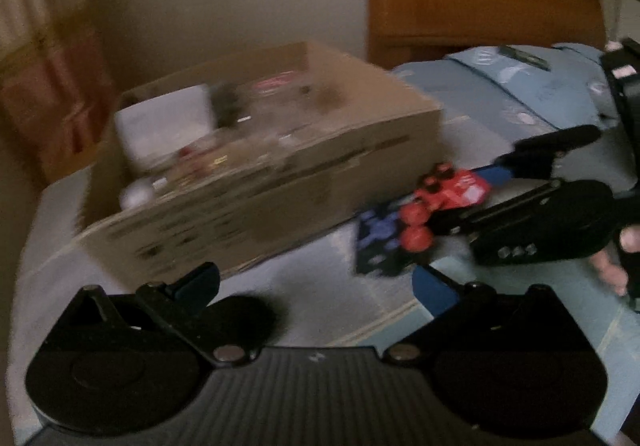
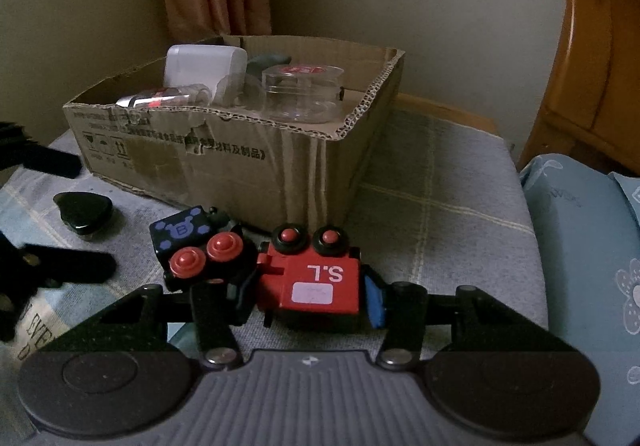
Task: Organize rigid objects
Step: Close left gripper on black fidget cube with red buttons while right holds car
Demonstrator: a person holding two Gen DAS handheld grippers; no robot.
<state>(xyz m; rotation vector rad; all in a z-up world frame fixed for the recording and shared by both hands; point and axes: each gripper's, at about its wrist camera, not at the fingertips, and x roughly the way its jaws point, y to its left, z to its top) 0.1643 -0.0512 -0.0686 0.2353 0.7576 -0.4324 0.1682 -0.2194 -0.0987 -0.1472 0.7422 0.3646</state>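
The right tongs (image 2: 310, 296) pinch the red car (image 2: 318, 284) of a toy train, which lies on the cloth-covered seat (image 2: 440, 186) just before the box (image 2: 224, 162); a black car (image 2: 200, 246) with red wheels is coupled to its left; the left tongs (image 1: 316, 282) are spread and hold nothing, beside the box; in the box stand a white block (image 2: 204, 66) and clear jars (image 2: 300, 86); a black heart-shaped piece (image 2: 84, 212) lies to the left.
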